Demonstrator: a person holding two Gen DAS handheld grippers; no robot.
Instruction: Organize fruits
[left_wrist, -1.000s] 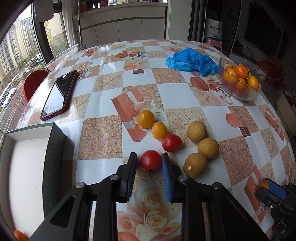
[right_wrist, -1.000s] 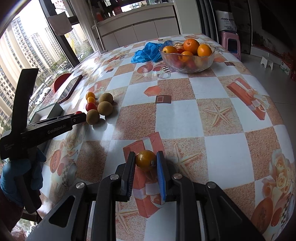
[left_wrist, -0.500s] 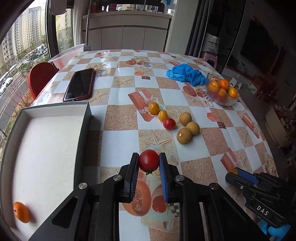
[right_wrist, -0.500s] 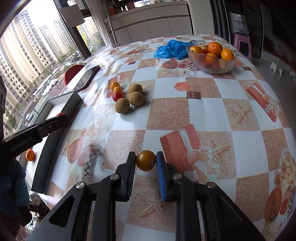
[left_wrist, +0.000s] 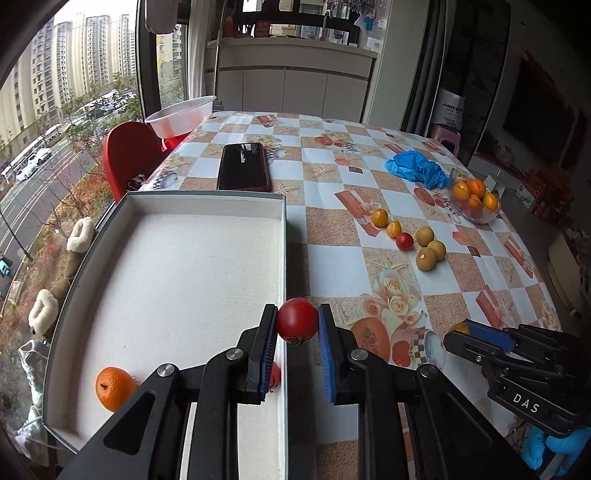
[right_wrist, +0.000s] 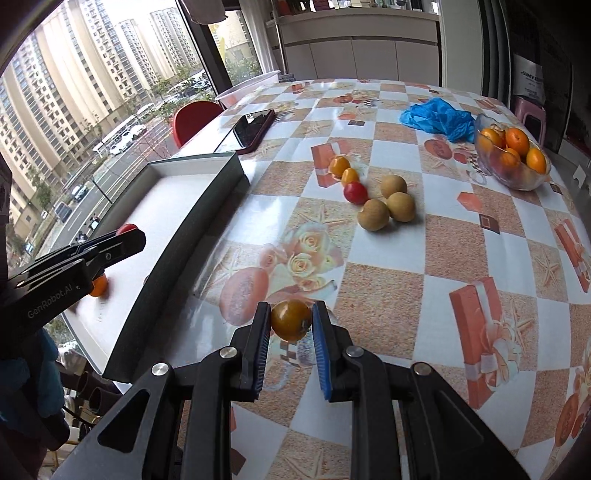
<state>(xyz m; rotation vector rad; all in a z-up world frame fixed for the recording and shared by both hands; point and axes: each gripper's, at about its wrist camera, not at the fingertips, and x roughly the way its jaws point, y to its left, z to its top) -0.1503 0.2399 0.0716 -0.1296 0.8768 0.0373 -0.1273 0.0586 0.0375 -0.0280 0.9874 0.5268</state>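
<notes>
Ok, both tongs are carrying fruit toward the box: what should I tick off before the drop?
1. Left tongs shut on red tomato: ok.
2. Right tongs shut on yellow tomato: ok.
3. Red tomato past the box wall: not ok, above the rim.
4. Yellow tomato over box: not ok, above the tablecloth.
5. Free floor beside the orange: ok.

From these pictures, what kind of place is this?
Probably a dining area in a high-rise flat: a table with a patterned tablecloth, white kitchen cabinets behind it, and apartment towers outside the window.
</notes>
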